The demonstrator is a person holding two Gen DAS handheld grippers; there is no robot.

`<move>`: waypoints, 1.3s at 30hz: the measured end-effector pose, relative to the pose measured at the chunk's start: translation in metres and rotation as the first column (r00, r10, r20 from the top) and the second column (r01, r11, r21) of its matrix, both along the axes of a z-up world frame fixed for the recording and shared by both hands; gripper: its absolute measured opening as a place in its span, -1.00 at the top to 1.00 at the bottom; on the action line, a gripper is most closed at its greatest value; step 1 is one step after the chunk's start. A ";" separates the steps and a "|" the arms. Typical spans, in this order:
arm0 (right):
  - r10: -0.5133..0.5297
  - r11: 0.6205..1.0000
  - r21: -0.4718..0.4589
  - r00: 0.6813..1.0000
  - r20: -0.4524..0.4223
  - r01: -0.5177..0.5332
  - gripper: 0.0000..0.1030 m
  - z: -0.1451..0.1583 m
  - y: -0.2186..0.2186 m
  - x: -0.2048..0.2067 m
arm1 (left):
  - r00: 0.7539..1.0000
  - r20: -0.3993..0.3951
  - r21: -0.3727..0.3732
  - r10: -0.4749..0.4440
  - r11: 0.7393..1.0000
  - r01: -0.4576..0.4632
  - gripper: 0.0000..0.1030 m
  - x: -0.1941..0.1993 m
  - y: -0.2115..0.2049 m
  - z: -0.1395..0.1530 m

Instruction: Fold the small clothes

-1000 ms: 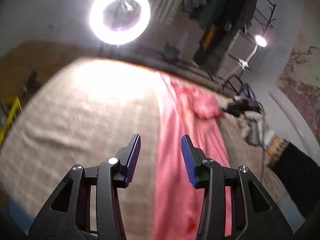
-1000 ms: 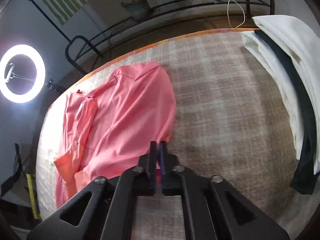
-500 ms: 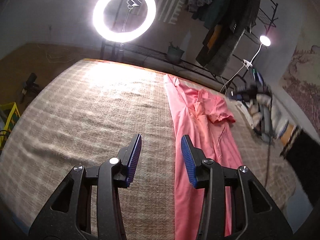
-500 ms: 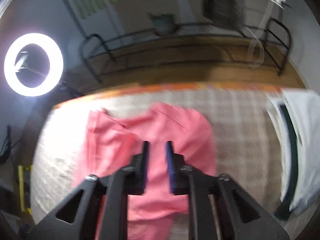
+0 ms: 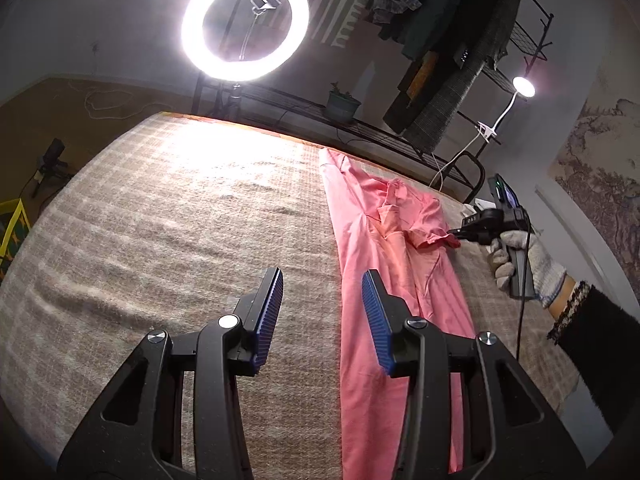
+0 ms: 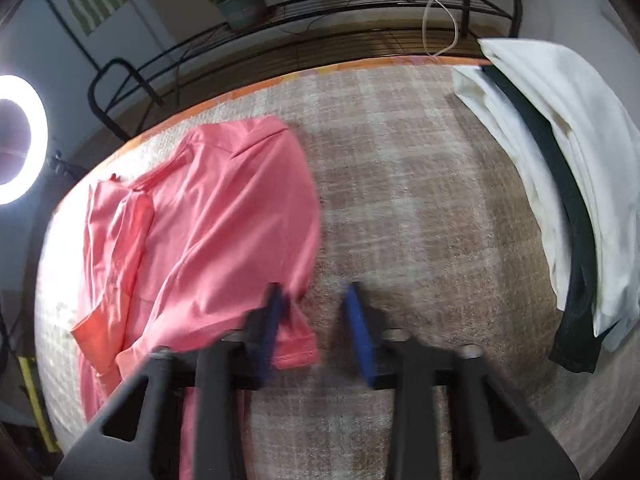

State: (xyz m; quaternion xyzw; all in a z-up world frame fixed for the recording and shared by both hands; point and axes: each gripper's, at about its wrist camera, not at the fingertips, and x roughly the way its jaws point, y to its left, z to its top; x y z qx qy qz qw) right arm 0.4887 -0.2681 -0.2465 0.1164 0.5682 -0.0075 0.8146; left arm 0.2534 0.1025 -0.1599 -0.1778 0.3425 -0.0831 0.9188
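Beside the pink shirt (image 6: 208,216) edge – bare blanket (image 6: 420,208), right gripper (image 6: 316,320) jaws apart

Bed w/ a beige checked blanket (image 5: 168,216) spread over it, orange edging along the far side. On it: pink shirt (image 6: 224,216) lying flat-ish toward the ring-light side, sleeve folded in, hem rumpled. Opposite side, well apart from it, a stack of folded clothes (image 6: 560,152), white w/ a dark piece between.
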 end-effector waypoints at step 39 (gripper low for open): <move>0.185 0.969 0.129 0.966 0.182 -0.210 0.61 0.107 0.039 -0.047 | 0.994 -0.046 -0.019 -0.098 0.995 0.097 0.19 -0.016 -0.019 -0.007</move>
